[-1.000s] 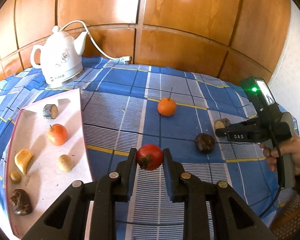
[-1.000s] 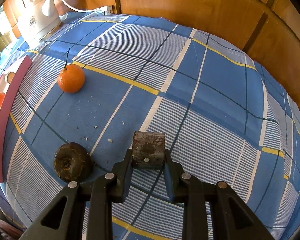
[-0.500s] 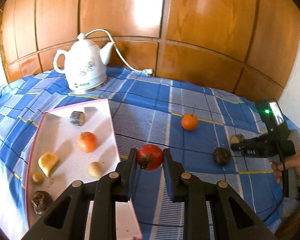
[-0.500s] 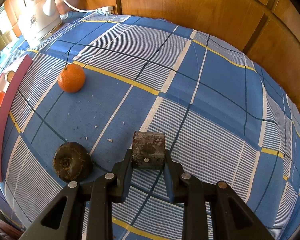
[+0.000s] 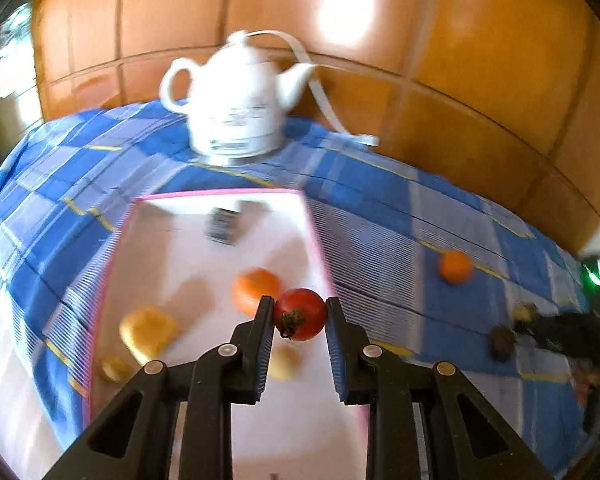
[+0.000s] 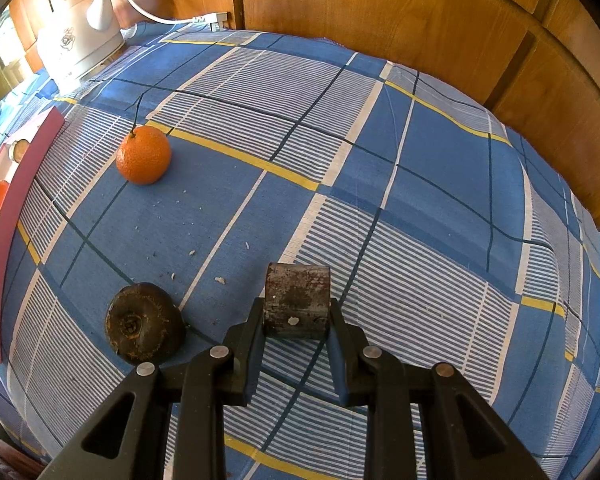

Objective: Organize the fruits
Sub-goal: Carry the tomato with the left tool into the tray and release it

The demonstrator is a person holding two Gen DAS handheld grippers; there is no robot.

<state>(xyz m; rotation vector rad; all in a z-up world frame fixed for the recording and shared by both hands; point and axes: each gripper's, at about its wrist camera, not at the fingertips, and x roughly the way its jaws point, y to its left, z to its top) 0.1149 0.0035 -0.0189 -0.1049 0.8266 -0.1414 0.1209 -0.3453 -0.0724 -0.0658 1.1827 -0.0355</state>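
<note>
left tongs point(image 5: 300, 316) clenched on a red fruit point(image 5: 300, 314), held above the tray point(image 5: 220, 196), an orange point(image 5: 256, 288) just behind-left | right tongs point(image 6: 296, 312) clenched on a dark block point(image 6: 298, 304) on the counter point(image 6: 420, 200), brown fruit point(image 6: 144, 330) just left | risk: a high release lets the round fruit roll off the tray's near edge

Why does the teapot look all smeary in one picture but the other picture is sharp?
Left wrist view: the teapot, the tray and the cloth are streaked with motion blur, while the tomato between the fingers is sharp. Right wrist view: crisp, even the crumbs by the orange. Both bend straight lines, as fisheye lenses do.
</note>
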